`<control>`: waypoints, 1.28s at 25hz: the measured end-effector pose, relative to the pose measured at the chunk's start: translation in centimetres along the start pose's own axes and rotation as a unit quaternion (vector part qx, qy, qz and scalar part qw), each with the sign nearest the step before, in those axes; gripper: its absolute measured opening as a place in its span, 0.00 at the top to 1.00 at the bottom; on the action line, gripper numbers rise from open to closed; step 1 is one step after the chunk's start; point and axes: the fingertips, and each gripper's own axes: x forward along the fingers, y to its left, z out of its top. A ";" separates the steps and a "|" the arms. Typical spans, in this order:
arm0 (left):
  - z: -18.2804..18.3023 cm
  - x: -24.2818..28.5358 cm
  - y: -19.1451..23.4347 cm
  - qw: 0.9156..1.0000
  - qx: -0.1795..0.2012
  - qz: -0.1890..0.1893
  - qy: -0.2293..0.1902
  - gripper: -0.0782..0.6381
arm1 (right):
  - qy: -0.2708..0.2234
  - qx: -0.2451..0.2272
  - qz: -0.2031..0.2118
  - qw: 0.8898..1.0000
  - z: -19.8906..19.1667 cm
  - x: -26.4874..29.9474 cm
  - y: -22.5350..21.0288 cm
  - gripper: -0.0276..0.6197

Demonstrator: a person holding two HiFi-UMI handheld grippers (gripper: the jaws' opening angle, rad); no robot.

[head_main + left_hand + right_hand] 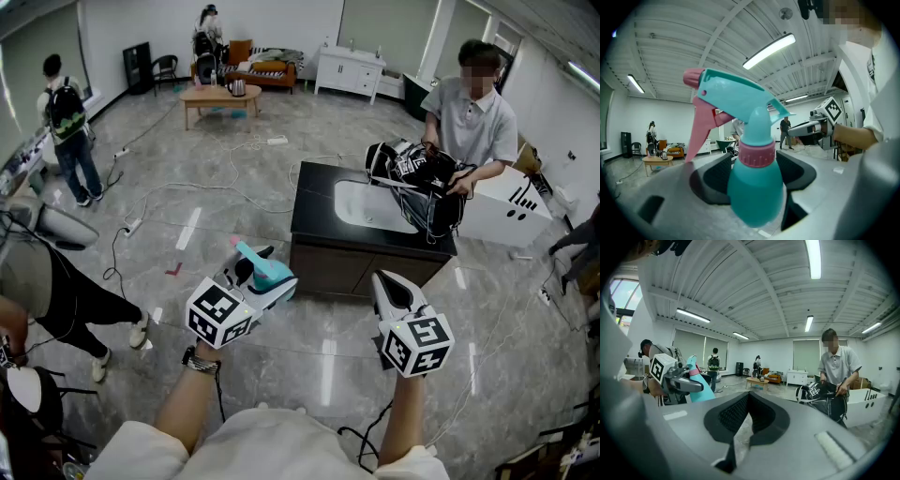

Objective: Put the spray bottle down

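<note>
A teal spray bottle (pixel 270 274) with a pink trigger and pink collar sits between the jaws of my left gripper (pixel 262 270), held in the air over the floor, short of the black counter. In the left gripper view the bottle (pixel 754 187) stands upright and fills the gap, with both pads against its body. My right gripper (pixel 384 281) hovers level beside it, to the right, with nothing in it. In the right gripper view its pads (pixel 733 416) meet in a thin line. That view also shows the bottle (pixel 699 386) at the left.
A black counter (pixel 314 206) with a white sink stands ahead. A person (pixel 469 108) behind it handles a black bag (pixel 422 178). A white box (pixel 511 206) stands at the right. Cables cross the tiled floor. Other people stand at the left (pixel 66 122), and a wooden table (pixel 220 94) is far back.
</note>
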 end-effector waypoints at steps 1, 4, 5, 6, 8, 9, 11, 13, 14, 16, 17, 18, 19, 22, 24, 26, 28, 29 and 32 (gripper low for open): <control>-0.1 -0.2 -0.1 1.000 -0.001 0.001 0.002 0.46 | 0.003 0.002 0.001 1.000 -0.2 0.0 0.3 0.95; -0.3 -0.6 -0.2 1.000 -0.003 0.002 0.007 0.46 | 0.009 0.005 0.006 1.000 -0.6 -0.1 0.8 0.95; -0.2 -0.5 -0.2 1.000 -0.003 0.002 0.008 0.46 | 0.008 0.005 0.007 1.000 -0.5 0.0 0.8 0.95; -0.1 -0.3 -0.1 1.000 -0.002 0.001 0.008 0.46 | 0.006 0.005 0.009 1.000 -0.4 0.1 0.8 0.95; -0.2 0.2 0.0 1.000 -0.001 0.000 0.009 0.46 | -0.003 0.009 0.015 1.000 -0.2 0.2 0.5 0.95; -0.3 0.5 0.0 1.000 -0.002 0.000 0.010 0.46 | -0.008 0.012 0.018 1.000 -0.2 0.3 0.3 0.95; -0.6 1.0 -0.2 1.000 -0.003 0.002 0.012 0.46 | -0.011 0.016 0.023 1.000 -0.5 0.3 -0.2 0.95; -0.6 1.6 -0.5 1.000 -0.003 0.004 0.012 0.46 | -0.008 0.013 0.028 0.999 -0.7 0.2 -0.7 0.95; -0.4 1.8 -0.7 1.000 -0.003 0.005 0.013 0.46 | -0.007 0.013 0.031 0.999 -0.7 0.1 -0.9 0.95; -0.2 2.3 -1.0 1.000 -0.002 0.008 0.015 0.46 | -0.008 0.018 0.041 0.999 -0.8 -0.2 -1.4 0.95; -0.3 2.6 -1.2 1.000 -0.003 0.010 0.016 0.46 | -0.009 0.022 0.046 0.999 -1.0 -0.4 -1.7 0.95; -0.4 2.9 -1.4 1.000 -0.003 0.012 0.017 0.46 | -0.010 0.025 0.049 0.998 -1.2 -0.6 -2.1 0.95; -0.5 3.3 -1.6 1.000 -0.003 0.014 0.018 0.46 | -0.009 0.026 0.051 0.998 -1.6 -0.7 -2.5 0.95; -0.9 4.5 -2.3 1.000 -0.002 0.019 0.021 0.46 | -0.003 0.026 0.055 0.998 -2.8 -0.9 -4.0 0.95; -1.3 5.4 -2.7 0.999 -0.004 0.022 0.023 0.46 | 0.001 0.026 0.061 0.998 -3.4 -0.9 -4.8 0.95; -1.9 6.2 -3.0 0.999 -0.008 0.024 0.029 0.46 | 0.005 0.022 0.072 0.997 -3.7 -0.8 -5.1 0.95; -2.3 6.9 -3.0 0.999 -0.010 0.025 0.033 0.46 | 0.007 0.010 0.080 0.997 -3.9 -0.5 -5.3 0.95; -2.4 7.4 -2.9 0.999 -0.011 0.025 0.034 0.46 | 0.008 0.006 0.082 0.997 -4.0 -0.2 -5.5 0.95; -3.0 9.5 -1.8 0.999 -0.010 0.022 0.033 0.46 | 0.006 0.008 0.082 0.997 -4.3 1.6 -7.1 0.95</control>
